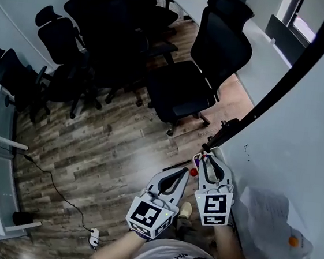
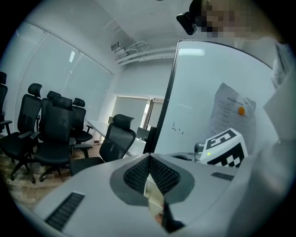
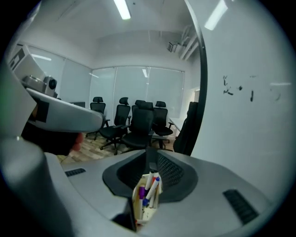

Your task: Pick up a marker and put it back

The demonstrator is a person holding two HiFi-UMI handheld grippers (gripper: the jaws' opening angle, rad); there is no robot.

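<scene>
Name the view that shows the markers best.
The right gripper view: the markers stand in a pale holder between its jaws, colours distinct. The head view shows only coloured tips at the right gripper; the left gripper view shows none clearly.

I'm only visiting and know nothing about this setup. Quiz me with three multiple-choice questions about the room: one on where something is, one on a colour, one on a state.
1. Where is the sheet of paper?
A. Inside a drawer
B. On the whiteboard, with an orange magnet on it
C. Rolled up in a bin

2. What colour are the office chairs?
A. Red
B. White
C. Black

3. In what state are those chairs?
A. Upright and empty
B. All occupied
C. Tipped over

Answers:
1. B: the head view shows the sheet flat against the board with the orange dot on it.
2. C: every seat and backrest is black.
3. A: they all stand on their bases with nobody sitting in them.
</scene>
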